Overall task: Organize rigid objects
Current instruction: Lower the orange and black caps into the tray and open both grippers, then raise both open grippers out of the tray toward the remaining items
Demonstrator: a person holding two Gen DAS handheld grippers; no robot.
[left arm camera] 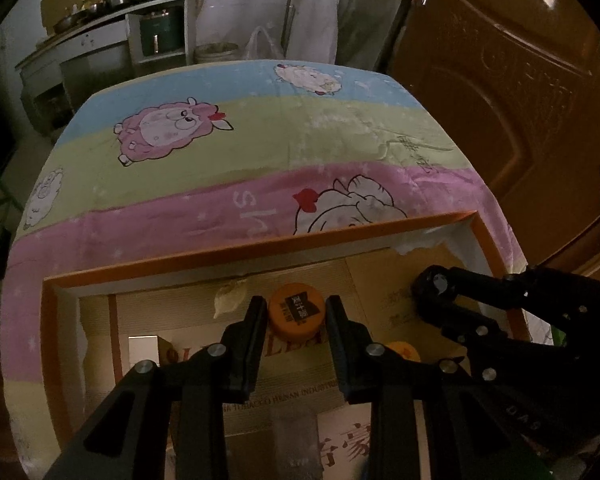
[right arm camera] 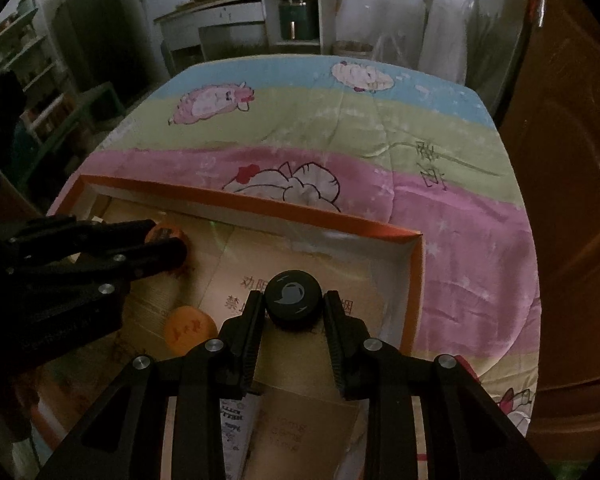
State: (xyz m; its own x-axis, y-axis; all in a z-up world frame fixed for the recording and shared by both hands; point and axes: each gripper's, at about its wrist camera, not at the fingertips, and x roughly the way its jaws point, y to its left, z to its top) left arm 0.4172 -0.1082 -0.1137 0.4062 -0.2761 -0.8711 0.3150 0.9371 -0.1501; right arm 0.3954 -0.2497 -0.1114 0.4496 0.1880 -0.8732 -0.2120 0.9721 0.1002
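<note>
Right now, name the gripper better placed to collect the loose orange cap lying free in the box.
Left. The loose orange cap lies nearer the left gripper, though both grippers already hold caps.

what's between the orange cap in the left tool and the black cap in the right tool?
A second orange cap lying loose on the box floor, nearer the camera; right wrist view shows it best.

My left gripper pinches an orange bottle cap between its fingertips, low inside the orange-rimmed box. At 3 o'clock my right gripper reaches in with a black cap at its tip. A second orange cap lies at 4 o'clock, half hidden. Box floor is printed cardboard. Striped sheep-print cloth covers the table at 12 o'clock.
</note>
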